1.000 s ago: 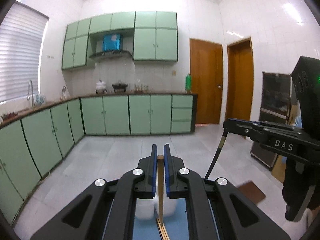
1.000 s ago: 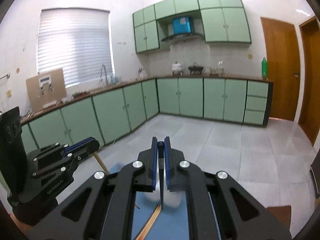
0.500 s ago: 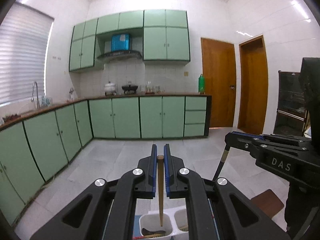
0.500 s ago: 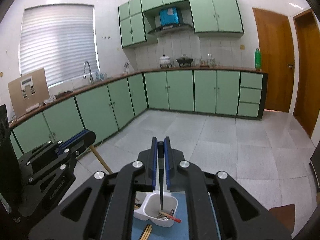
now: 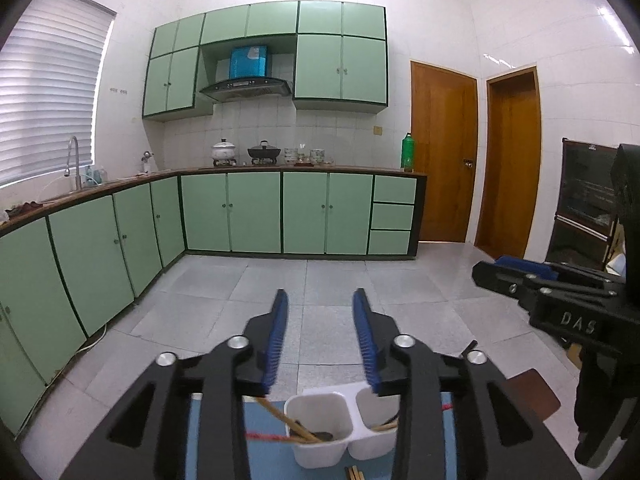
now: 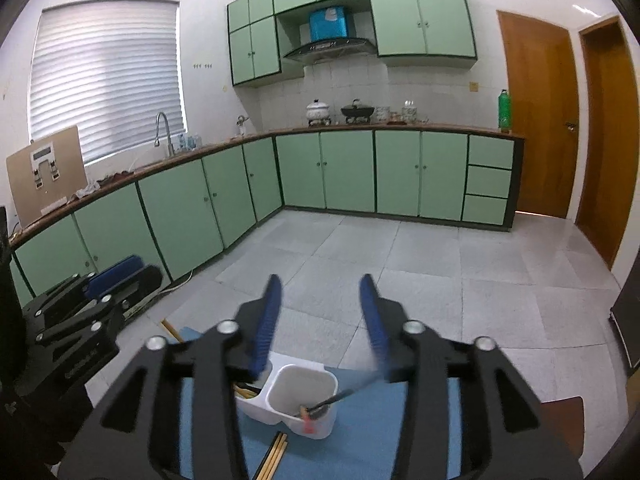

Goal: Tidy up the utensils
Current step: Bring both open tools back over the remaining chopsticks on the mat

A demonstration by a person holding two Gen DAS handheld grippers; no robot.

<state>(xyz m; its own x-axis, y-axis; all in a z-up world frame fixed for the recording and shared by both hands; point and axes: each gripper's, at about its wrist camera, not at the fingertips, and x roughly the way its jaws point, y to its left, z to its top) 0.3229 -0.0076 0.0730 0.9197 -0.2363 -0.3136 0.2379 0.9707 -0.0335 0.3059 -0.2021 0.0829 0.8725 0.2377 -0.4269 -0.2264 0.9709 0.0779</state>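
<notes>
A white two-compartment utensil holder (image 5: 320,446) (image 6: 276,410) stands on a blue mat (image 5: 272,460) (image 6: 360,440). My left gripper (image 5: 322,338) is open above it; a wooden chopstick (image 5: 280,418) leans in the left compartment. My right gripper (image 6: 320,320) is open above the holder; a black chopstick (image 6: 340,395) leans in the right compartment beside a red utensil (image 6: 308,424). A wooden chopstick pair (image 6: 276,450) lies on the mat in front of the holder. The right gripper's body shows at the right of the left wrist view (image 5: 560,304).
Green cabinets (image 5: 256,212) line the far wall and left side under a brown counter. Two wooden doors (image 5: 442,152) stand at the right. The mat lies on a table whose brown edge (image 5: 532,392) shows at right. Grey tiled floor (image 6: 400,264) lies beyond.
Both grippers opened and let go of their chopsticks, which now lean in the holder. The wooden one dropped into the left compartment, the black one into the right.
</notes>
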